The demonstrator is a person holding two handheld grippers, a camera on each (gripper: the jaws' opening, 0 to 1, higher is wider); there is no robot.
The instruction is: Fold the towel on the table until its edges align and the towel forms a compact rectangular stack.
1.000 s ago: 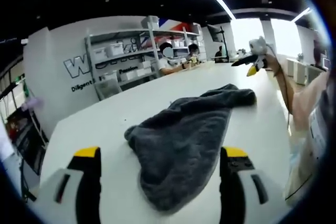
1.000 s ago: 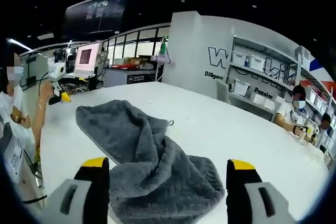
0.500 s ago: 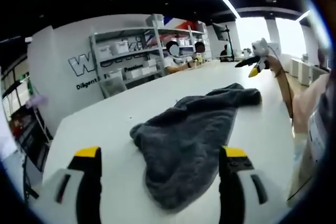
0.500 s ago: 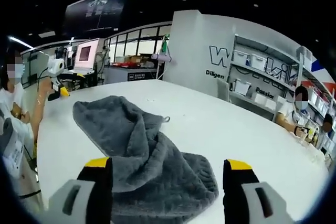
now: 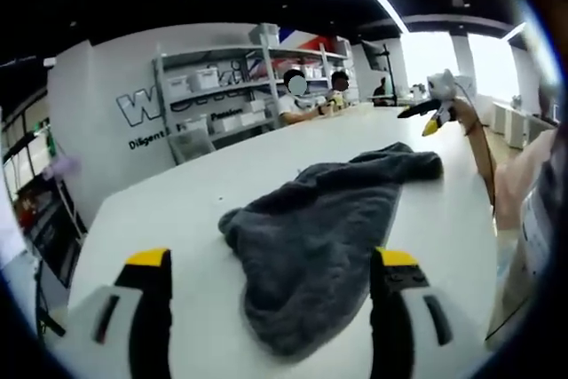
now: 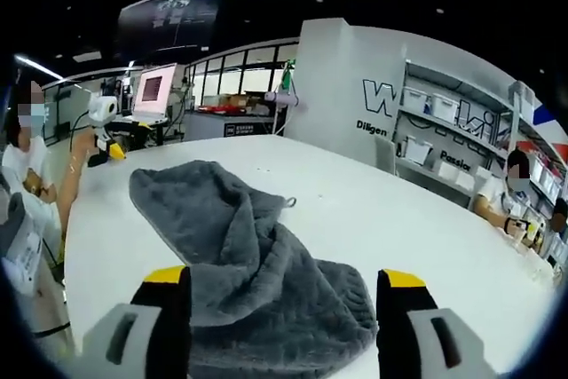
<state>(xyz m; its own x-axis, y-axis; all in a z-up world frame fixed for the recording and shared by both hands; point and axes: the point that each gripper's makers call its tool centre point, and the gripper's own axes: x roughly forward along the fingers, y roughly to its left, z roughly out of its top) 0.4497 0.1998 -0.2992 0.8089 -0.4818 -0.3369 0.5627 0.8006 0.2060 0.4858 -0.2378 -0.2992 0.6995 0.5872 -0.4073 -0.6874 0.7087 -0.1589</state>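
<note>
- Since a second ago both cameras have shifted only slightly; the grey towel [image 5: 324, 237] lies as it did, crumpled and unfolded on the white bench [image 5: 177, 210].
- Left claw [image 5: 271, 259] hovers over the towel's near end, jaws spread wide, touching nothing.
- Right claw [image 6: 277, 277] likewise gapes, empty, above the towel's [image 6: 248, 264] bunched end.

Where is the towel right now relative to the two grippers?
The grey towel lies crumpled on the white table, stretched between the left gripper and the right gripper, an end lying between each one's open jaws.
</note>
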